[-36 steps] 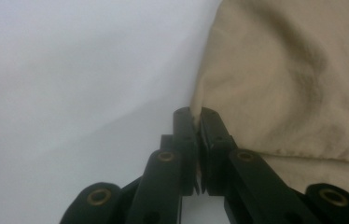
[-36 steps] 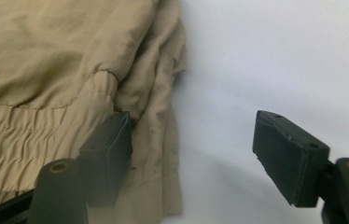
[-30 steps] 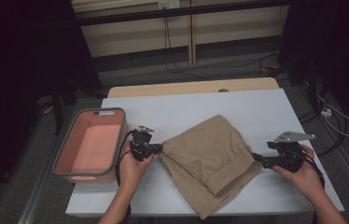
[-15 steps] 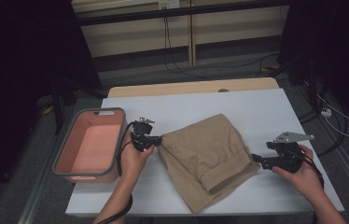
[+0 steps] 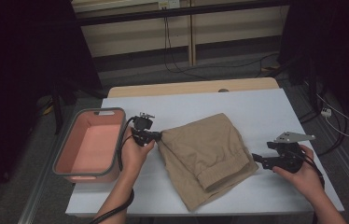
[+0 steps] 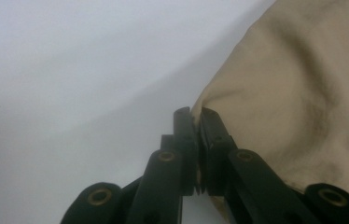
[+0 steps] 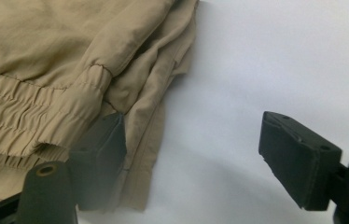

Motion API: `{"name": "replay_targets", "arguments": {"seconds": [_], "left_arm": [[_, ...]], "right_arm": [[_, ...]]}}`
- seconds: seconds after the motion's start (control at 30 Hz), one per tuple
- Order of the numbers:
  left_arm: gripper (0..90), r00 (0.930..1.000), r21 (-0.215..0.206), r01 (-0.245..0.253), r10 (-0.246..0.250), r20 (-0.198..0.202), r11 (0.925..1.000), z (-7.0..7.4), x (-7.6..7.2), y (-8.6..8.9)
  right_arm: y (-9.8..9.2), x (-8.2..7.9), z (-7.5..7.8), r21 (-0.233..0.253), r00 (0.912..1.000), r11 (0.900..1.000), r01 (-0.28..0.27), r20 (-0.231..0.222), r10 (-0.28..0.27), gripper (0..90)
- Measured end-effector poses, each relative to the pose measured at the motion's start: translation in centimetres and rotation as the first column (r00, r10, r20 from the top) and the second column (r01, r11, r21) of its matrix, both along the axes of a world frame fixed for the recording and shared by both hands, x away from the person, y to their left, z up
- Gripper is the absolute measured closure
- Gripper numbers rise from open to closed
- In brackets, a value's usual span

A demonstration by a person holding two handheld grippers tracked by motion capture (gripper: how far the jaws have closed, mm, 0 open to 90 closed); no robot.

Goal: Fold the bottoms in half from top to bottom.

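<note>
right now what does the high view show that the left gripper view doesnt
High view alone: the pink bin left of the table's edge, the whole folded khaki garment, the right gripper open beside the garment's right edge, both of the person's hands, and the floor cables behind the table.

Left gripper view alone: a close look at the left gripper, its jaws pinched shut on a corner of the garment, with fabric between them.

Both: the khaki garment, the left gripper at the garment's left corner, and the white table.
</note>
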State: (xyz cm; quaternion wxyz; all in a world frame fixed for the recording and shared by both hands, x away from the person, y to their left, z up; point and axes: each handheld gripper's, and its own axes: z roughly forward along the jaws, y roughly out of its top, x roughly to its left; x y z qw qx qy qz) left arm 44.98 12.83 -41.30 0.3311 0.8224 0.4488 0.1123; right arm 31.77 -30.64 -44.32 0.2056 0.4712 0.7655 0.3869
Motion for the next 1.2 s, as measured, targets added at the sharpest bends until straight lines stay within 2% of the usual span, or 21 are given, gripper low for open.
{"name": "replay_targets", "arguments": {"seconds": [0.3, 0.33, 0.5, 0.8, 1.0, 1.2], "left_arm": [[87.1, 0.9999, 0.005, -0.010, 0.010, 0.009, 0.9999, 0.4, 1.0, -0.3], [87.1, 0.9999, -0.001, -0.014, 0.014, 0.008, 0.9999, 0.4, 1.1, -0.3], [87.0, 1.0000, 0.020, -0.004, 0.004, -0.001, 0.9998, 0.1, 1.8, -0.5], [87.1, 0.9999, 0.019, -0.013, 0.013, -0.005, 0.9997, -0.3, 2.8, -0.7], [87.0, 0.9998, 0.009, -0.018, 0.018, -0.007, 0.9998, -0.4, 3.5, -0.9], [87.0, 1.0000, 0.016, -0.009, 0.009, -0.001, 0.9998, -0.2, 4.0, -1.1]], "right_arm": [[0.1, 0.0, 0.1, -0.003, 1.0000, 1.000, -0.003, 0.005, 0.003, 23.4], [0.1, 0.0, 0.1, -0.003, 1.0000, 1.000, -0.004, 0.006, 0.004, 23.4], [0.2, -0.1, 0.2, -0.002, 0.9999, 1.000, -0.008, 0.010, 0.008, 23.4], [0.8, 0.0, 0.4, -0.001, 0.9994, 1.000, -0.028, 0.019, 0.028, 23.3], [1.2, 0.1, 0.4, 0.000, 0.9991, 0.999, -0.041, 0.013, 0.041, 23.3], [2.0, 0.3, 0.0, -0.005, 0.9985, 0.999, -0.054, 0.001, 0.054, 23.2]]}}
